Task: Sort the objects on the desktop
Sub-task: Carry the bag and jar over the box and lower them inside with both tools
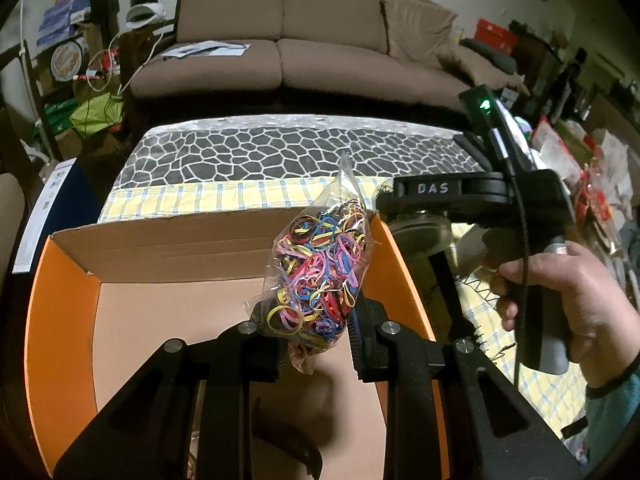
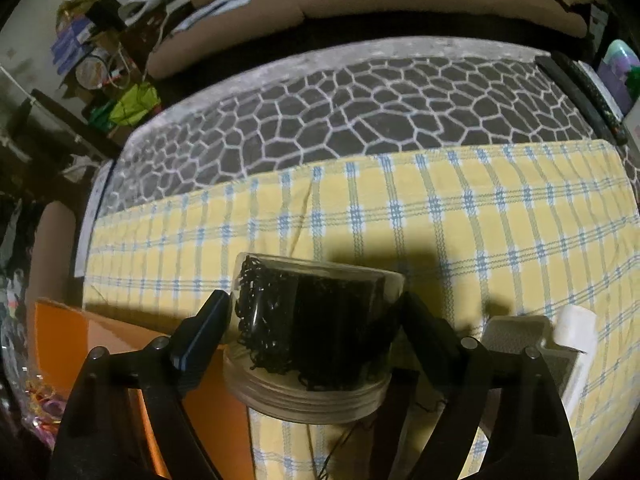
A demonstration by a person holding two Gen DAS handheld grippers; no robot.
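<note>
My left gripper [image 1: 314, 330] is shut on a clear bag of coloured rubber bands [image 1: 320, 276] and holds it upright above the open orange cardboard box [image 1: 60, 320]. My right gripper [image 2: 316, 320] is shut on a clear round jar of black hair ties [image 2: 312, 332], held above the yellow checked cloth [image 2: 440, 220] beside the box's right wall [image 2: 72, 328]. The right gripper and the hand on it also show in the left wrist view [image 1: 532, 240], just right of the box.
A white and grey flat device [image 2: 552, 344] lies on the cloth right of the jar. A grey stone-pattern mat [image 1: 280, 152] covers the far table half. A brown sofa [image 1: 300, 40] stands behind, with clutter at both sides.
</note>
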